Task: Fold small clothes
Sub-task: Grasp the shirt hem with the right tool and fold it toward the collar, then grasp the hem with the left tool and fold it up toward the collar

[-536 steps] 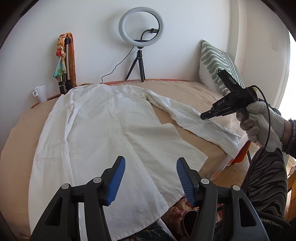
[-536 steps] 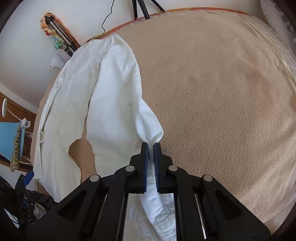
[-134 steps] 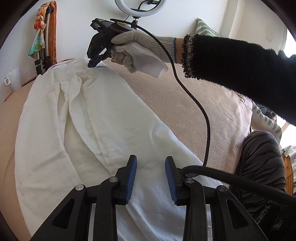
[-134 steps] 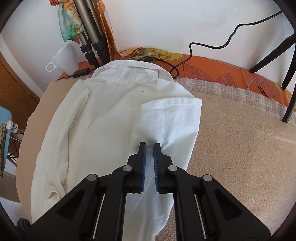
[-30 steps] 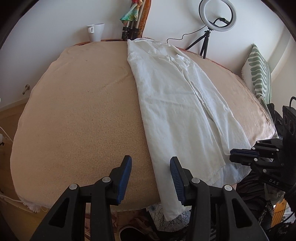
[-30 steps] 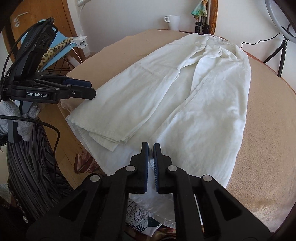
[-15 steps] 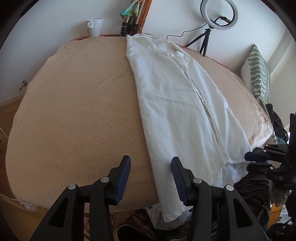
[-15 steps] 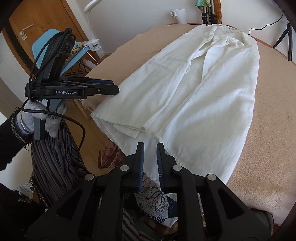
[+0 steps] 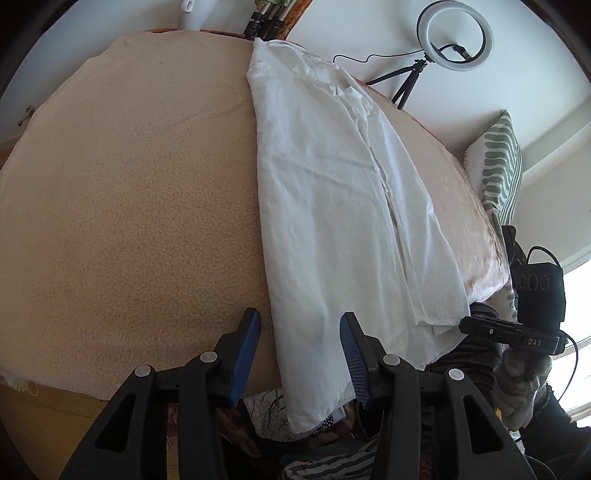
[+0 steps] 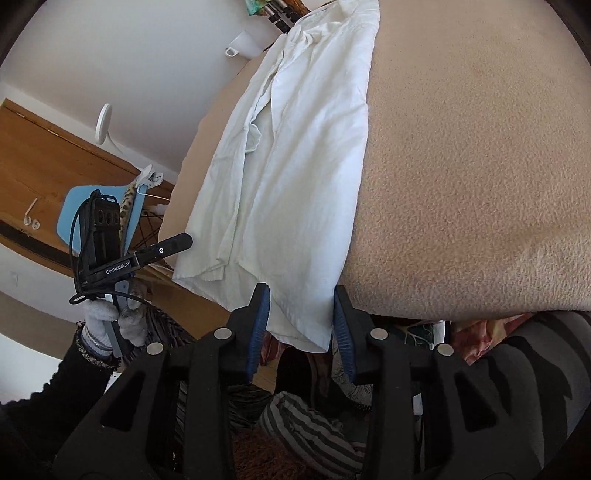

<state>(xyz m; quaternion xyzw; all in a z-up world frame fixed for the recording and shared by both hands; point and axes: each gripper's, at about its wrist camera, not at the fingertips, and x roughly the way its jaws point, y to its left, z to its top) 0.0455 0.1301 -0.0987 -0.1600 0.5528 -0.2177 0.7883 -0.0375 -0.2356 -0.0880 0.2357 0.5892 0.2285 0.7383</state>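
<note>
a: while the white shirt (image 9: 332, 206) lies folded into a long strip on the bed (image 9: 129, 206), where does its hem end?
b: it runs from the far edge to the near edge, and the hem hangs over that near edge.
a: and the left hand-held gripper (image 9: 299, 354)?
b: jaws apart over the hem's left corner, at the near edge, nothing pinched between the blue pads.
a: the right hand-held gripper (image 10: 300, 321)?
b: its jaws have just been opening; the hem's right corner hangs between them, and the pads do not press it.
a: anything else?
b: gloved hands hold both tools; a ring light (image 9: 454, 35) stands past the far edge, and a striped cushion (image 9: 496, 166) leans at the right edge.
</note>
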